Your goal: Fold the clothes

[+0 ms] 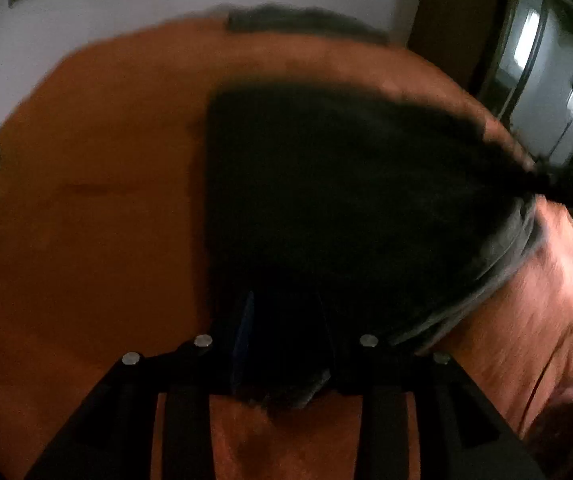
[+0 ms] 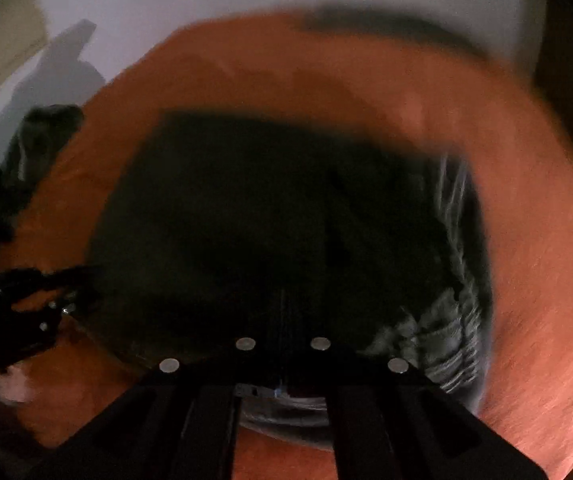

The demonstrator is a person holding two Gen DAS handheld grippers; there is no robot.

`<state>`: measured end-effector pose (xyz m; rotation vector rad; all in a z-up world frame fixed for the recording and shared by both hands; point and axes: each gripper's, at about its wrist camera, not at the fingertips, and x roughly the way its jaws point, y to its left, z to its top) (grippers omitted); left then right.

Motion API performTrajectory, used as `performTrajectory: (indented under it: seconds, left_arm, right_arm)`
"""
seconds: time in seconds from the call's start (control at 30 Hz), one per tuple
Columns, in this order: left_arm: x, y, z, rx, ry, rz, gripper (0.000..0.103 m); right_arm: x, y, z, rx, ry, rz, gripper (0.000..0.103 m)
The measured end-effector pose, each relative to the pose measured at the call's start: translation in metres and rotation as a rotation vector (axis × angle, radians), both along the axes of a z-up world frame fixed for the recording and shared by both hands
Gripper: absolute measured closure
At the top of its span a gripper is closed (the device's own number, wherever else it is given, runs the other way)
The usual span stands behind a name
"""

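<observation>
A black garment (image 1: 346,200) with a grey ribbed waistband (image 1: 498,276) lies spread on an orange bedcover (image 1: 86,200). My left gripper (image 1: 284,320) is at its near edge. The fingers stand apart, and black cloth lies between them and hangs below, though the dark blurs any contact. My right gripper (image 2: 282,320) is shut on the black garment (image 2: 266,220) near the grey waistband (image 2: 450,340), a fold of which shows under the fingers. In the right wrist view the left gripper (image 2: 46,304) is at the garment's left edge. Both views are motion-blurred.
A dark folded cloth (image 1: 302,24) lies at the far edge of the orange bedcover (image 2: 526,200), against a white wall. A dark heap (image 2: 42,136) sits at the left edge. A glossy door or cabinet (image 1: 534,60) stands to the right.
</observation>
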<state>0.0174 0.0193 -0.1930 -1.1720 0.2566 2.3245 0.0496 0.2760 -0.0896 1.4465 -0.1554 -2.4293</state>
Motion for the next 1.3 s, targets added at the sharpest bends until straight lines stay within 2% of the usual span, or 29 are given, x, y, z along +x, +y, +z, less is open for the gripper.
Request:
performTrajectory:
  seconds: [0.07, 0.13, 0.2, 0.33, 0.4, 0.47, 0.53, 0.57, 0.63, 0.7, 0.73, 0.77, 0.8, 0.83, 0.87, 0.93, 0.97, 1.0, 1.07, 1.13, 1.17, 1.2, 1.23, 1.3]
  left_arm:
    - [0.015, 0.007, 0.003, -0.053, 0.046, -0.043, 0.068]
    - [0.017, 0.007, 0.004, -0.067, 0.045, -0.052, 0.068]
    - [0.018, 0.0, 0.011, -0.051, 0.03, -0.042, 0.068]
    - [0.008, -0.015, 0.052, 0.041, 0.046, 0.011, 0.067]
    - [-0.006, -0.014, 0.063, 0.082, 0.046, 0.007, 0.066]
    - [-0.02, -0.007, 0.049, 0.073, 0.003, 0.0, 0.063]
    - [-0.036, 0.0, 0.018, 0.013, -0.081, -0.005, 0.062]
    - [-0.042, -0.001, 0.015, 0.016, -0.115, -0.001, 0.061]
    - [-0.055, -0.007, 0.018, 0.049, -0.178, 0.013, 0.06]
    - [-0.07, -0.007, 0.048, 0.047, -0.146, -0.008, 0.06]
    - [-0.08, -0.005, 0.064, 0.056, -0.124, -0.027, 0.057]
    - [-0.092, -0.002, 0.08, 0.069, -0.103, -0.05, 0.046]
    - [-0.106, 0.003, 0.091, 0.076, -0.107, -0.072, 0.04]
    - [-0.122, 0.013, 0.096, 0.082, -0.133, -0.092, 0.035]
    - [-0.134, 0.02, 0.097, 0.088, -0.154, -0.104, 0.035]
    - [-0.161, 0.039, 0.081, 0.069, -0.202, -0.119, 0.035]
    - [-0.172, 0.047, 0.065, 0.026, -0.228, -0.099, 0.035]
    - [-0.183, 0.055, 0.047, -0.026, -0.255, -0.074, 0.035]
    - [-0.197, 0.06, 0.017, -0.109, -0.299, -0.023, 0.035]
    - [-0.206, 0.046, 0.017, -0.051, -0.333, 0.022, 0.034]
    - [-0.208, 0.036, 0.025, -0.013, -0.333, 0.042, 0.034]
    - [-0.211, 0.028, 0.031, 0.022, -0.331, 0.04, 0.034]
    - [-0.214, 0.019, 0.038, 0.054, -0.328, 0.029, 0.033]
    - [-0.222, 0.003, 0.035, 0.133, -0.428, -0.025, 0.028]
  right_arm:
    - [0.011, 0.017, -0.007, -0.068, -0.012, -0.034, 0.103]
    - [0.017, 0.006, -0.002, -0.007, 0.027, 0.002, 0.103]
    - [0.014, -0.004, 0.005, 0.026, 0.05, 0.042, 0.103]
    - [0.008, 0.014, 0.037, -0.021, 0.167, 0.033, 0.099]
    - [-0.002, 0.017, 0.033, 0.012, 0.154, 0.038, 0.095]
    - [-0.011, 0.027, 0.01, 0.038, 0.085, 0.008, 0.102]
    - [-0.014, 0.049, -0.008, -0.051, 0.052, -0.041, 0.103]
    - [-0.015, 0.058, -0.014, -0.11, 0.031, -0.064, 0.103]
    - [-0.019, 0.057, -0.008, -0.13, -0.003, -0.067, 0.103]
    - [-0.028, 0.059, 0.013, -0.165, -0.003, -0.042, 0.103]
    - [-0.033, 0.06, 0.023, -0.187, 0.011, -0.046, 0.098]
    - [-0.038, 0.067, 0.032, -0.22, 0.028, -0.055, 0.094]
    - [-0.046, 0.075, 0.036, -0.254, 0.022, -0.065, 0.08]
    - [-0.055, 0.08, 0.035, -0.274, 0.003, -0.079, 0.07]
    - [-0.062, 0.082, 0.028, -0.289, -0.019, -0.089, 0.07]
    - [-0.077, 0.078, 0.005, -0.289, -0.076, -0.087, 0.07]
    - [-0.085, 0.077, -0.006, -0.289, -0.104, -0.086, 0.072]
    - [-0.087, 0.079, -0.009, -0.302, -0.115, -0.09, 0.079]
    - [-0.09, 0.083, -0.012, -0.33, -0.134, -0.101, 0.081]
    - [-0.088, 0.098, 0.0, -0.362, -0.134, -0.087, 0.079]
    - [-0.089, 0.108, 0.007, -0.362, -0.124, -0.082, 0.075]
    - [-0.089, 0.118, 0.015, -0.363, -0.114, -0.076, 0.053]
    - [-0.088, 0.131, 0.017, -0.364, -0.117, -0.073, 0.022]
    - [-0.09, 0.152, 0.01, -0.402, -0.156, -0.059, 0.004]
